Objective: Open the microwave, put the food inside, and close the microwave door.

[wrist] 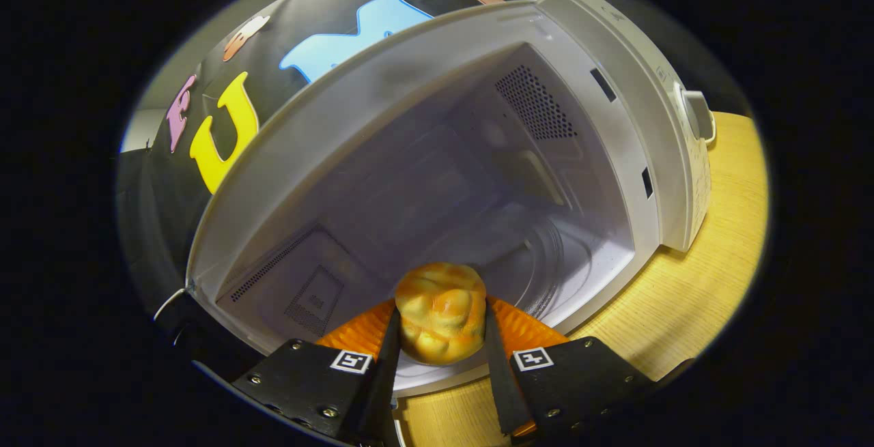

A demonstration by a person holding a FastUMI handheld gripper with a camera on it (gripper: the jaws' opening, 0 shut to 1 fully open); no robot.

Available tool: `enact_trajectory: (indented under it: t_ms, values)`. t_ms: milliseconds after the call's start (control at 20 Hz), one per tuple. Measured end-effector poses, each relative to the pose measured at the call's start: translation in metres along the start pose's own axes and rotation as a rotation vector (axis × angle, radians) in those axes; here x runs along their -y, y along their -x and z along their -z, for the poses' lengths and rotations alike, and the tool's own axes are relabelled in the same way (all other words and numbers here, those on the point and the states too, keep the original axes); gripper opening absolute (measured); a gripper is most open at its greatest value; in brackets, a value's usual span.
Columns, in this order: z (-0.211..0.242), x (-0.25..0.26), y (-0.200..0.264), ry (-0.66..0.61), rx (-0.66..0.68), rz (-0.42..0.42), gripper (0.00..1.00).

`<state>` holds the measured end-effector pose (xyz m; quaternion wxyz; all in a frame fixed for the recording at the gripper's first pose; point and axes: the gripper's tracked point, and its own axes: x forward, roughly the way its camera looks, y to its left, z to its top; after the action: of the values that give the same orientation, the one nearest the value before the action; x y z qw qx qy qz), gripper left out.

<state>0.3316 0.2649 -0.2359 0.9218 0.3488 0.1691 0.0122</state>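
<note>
The gripper [440, 338] held the bread roll [440, 321] clamped between its fingers at the open microwave [614, 126]; next, placing it inside.

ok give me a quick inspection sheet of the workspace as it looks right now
surface: light wooden table, microwave stands on it
job's things: white microwave, cavity open and facing the camera; golden bread roll at the cavity's front edge
clutter: nothing seen
grippers: hand-held gripper shut on the bread roll, a finger pressing each side
cables: thin light wire by the microwave's lower left corner
surroundings: black cloth booth wall behind the microwave
</note>
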Motion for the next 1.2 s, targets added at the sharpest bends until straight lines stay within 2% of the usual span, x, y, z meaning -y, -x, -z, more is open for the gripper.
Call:
enact_trajectory:
  t_ms: [150,350,400,450,700,800,850,1200]
  values:
    - [0.000,0.004,-0.001,0.021,0.011,0.022,0.66]
    - [-0.003,0.004,-0.003,0.027,0.027,0.020,0.77]
    - [-0.004,0.003,-0.004,0.030,0.033,0.022,0.78]
    - [-0.004,0.004,-0.003,0.035,0.035,0.027,0.83]
    - [-0.006,0.003,-0.001,0.068,0.052,0.030,0.86]
    - [-0.009,-0.003,0.000,0.114,0.086,0.019,0.99]
    - [-0.008,-0.002,0.001,0.135,0.092,0.023,0.97]
    - [-0.007,-0.009,0.023,0.180,0.060,-0.008,0.97]
